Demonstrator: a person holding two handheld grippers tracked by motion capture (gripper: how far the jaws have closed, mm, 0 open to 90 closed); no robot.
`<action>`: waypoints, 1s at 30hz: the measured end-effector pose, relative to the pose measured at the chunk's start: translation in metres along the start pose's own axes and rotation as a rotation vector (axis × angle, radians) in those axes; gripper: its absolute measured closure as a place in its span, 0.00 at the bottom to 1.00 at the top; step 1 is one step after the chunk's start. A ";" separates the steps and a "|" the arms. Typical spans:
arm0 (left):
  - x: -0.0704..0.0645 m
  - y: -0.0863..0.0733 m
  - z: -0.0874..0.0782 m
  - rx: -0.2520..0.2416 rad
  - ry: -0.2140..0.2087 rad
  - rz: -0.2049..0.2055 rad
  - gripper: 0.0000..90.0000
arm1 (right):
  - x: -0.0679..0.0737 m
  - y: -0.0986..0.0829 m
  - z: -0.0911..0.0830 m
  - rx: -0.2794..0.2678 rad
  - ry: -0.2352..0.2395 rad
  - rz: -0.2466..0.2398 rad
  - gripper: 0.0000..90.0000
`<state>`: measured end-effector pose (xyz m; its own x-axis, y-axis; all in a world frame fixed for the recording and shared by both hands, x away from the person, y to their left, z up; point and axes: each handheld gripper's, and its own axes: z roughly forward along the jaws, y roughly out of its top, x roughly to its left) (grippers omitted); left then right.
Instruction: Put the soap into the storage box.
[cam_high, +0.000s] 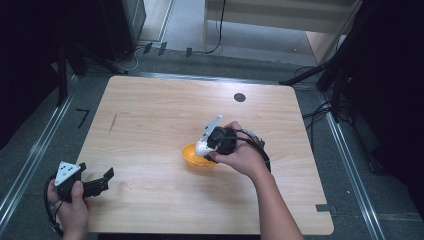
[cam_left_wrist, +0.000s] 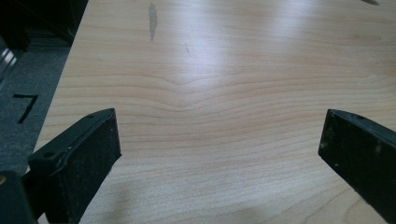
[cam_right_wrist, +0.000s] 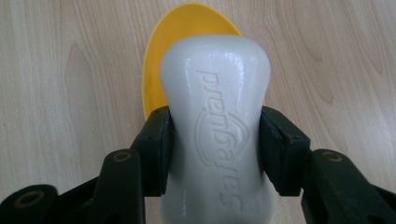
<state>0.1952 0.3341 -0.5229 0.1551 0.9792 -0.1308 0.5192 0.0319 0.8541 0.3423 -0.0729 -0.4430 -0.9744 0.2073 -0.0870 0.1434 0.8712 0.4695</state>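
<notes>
A white soap bar (cam_right_wrist: 215, 126) with raised lettering is clamped between the jaws of my right gripper (cam_right_wrist: 215, 144). It hangs over a yellow dish (cam_right_wrist: 184, 32) that lies on the wooden table. From above, the soap bar (cam_high: 201, 147) and the right gripper (cam_high: 206, 150) sit at the near edge of the yellow dish (cam_high: 192, 156), mid-table. My left gripper (cam_high: 100, 181) rests at the table's front left corner, open, and its gripper view has only bare wood between the two pads (cam_left_wrist: 88, 158).
A wooden table (cam_high: 165, 110) with a small dark round mark (cam_high: 239, 97) near its far edge. Grey floor, metal rails and cables surround it. A dark streak (cam_left_wrist: 152, 18) marks the wood far left.
</notes>
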 end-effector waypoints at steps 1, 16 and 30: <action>0.000 0.000 0.000 0.001 0.000 0.001 0.00 | 0.000 0.001 0.001 0.000 0.000 -0.002 0.56; 0.000 0.000 0.000 -0.001 0.001 0.002 0.00 | -0.002 0.006 0.018 0.014 0.018 -0.055 0.56; 0.000 0.000 0.000 0.000 0.001 0.002 0.00 | -0.003 0.007 0.029 0.039 0.022 -0.065 0.56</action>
<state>0.1953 0.3339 -0.5230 0.1553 0.9795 -0.1286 0.5192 0.0298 0.8541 0.3516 -0.0543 -0.4651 -0.9853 0.1402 -0.0971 0.0857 0.8993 0.4289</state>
